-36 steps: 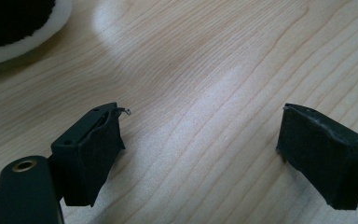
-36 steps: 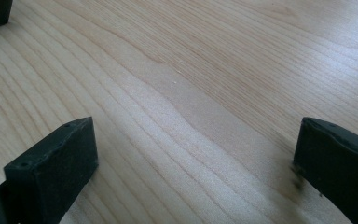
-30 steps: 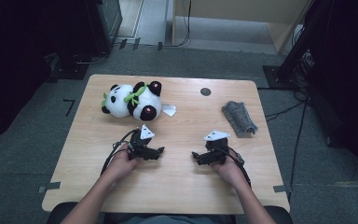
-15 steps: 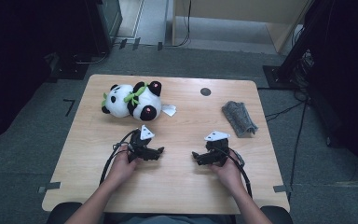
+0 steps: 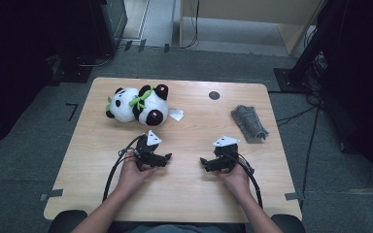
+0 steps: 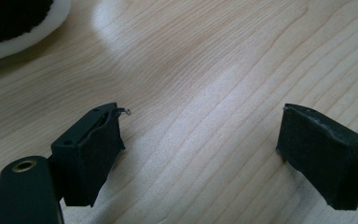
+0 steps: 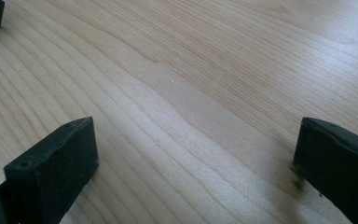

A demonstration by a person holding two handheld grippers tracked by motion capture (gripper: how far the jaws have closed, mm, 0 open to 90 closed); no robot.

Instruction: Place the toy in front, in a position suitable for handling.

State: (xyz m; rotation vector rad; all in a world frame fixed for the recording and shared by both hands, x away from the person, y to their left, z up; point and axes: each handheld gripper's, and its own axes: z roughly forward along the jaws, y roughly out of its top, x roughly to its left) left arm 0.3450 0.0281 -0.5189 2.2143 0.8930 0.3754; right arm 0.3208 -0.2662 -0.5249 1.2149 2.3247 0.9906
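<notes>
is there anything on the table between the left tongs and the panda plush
No. In the high view the strip of wooden table between the left tongs and the panda plush is bare; the plush's white tag lies off to the side.

On my high feed, a folded grey cloth (image 5: 249, 123) lies near the right edge of the wooden counter (image 5: 184, 204), well apart from everything else. I see a small dark round disc (image 5: 214, 95) near the far edge. Grey carpet floor (image 5: 24, 160) surrounds the counter, with black cables (image 5: 315, 131) running across it on the right and a dark stand base (image 5: 291, 77) past the far right corner. Tape marks (image 5: 51, 195) sit on the carpet at the near corners.
</notes>
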